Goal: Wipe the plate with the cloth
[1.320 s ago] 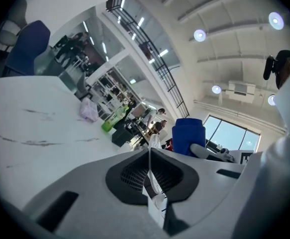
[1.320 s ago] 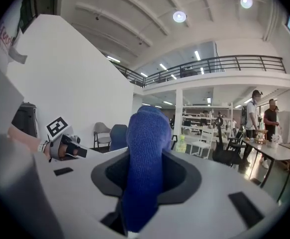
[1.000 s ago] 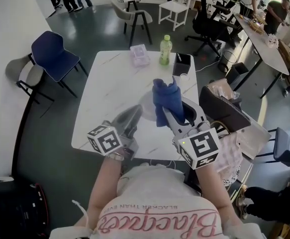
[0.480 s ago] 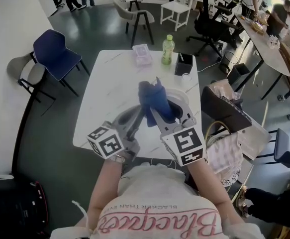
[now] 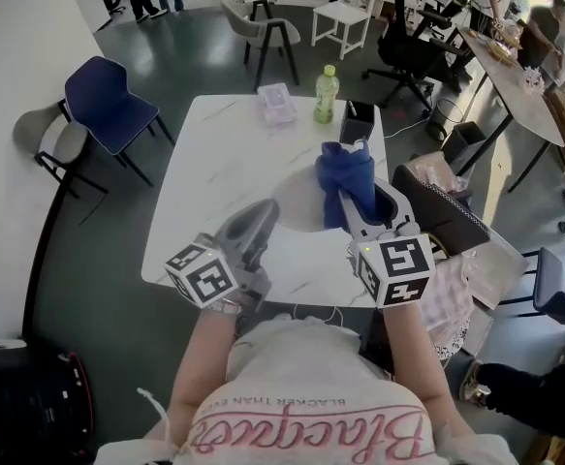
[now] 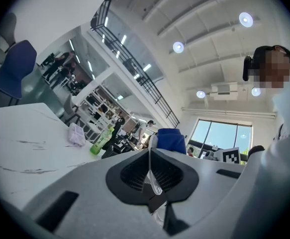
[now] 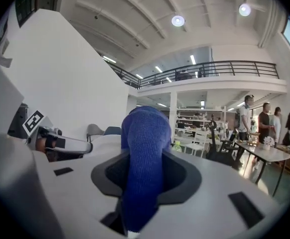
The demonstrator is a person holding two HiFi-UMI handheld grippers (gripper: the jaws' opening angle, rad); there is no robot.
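The white bench [image 5: 214, 172] lies under the plate [image 5: 299, 201]. The left gripper [image 5: 263, 219] pinches the plate's near-left rim, its jaws almost together. The right gripper [image 5: 352, 206], at the plate's right edge, clamps a bunched blue cloth [image 5: 348, 174]. A green bottle [image 5: 327, 95] stands beyond the plate.

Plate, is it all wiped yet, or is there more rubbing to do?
Done: both things are picked up. The left tongs are shut on the plate rim, and the right tongs are shut on the blue cloth. In hand: the cloth is at the plate's right side. Left: probably more wiping, then putting both down. I cannot tell how clean the white plate is.
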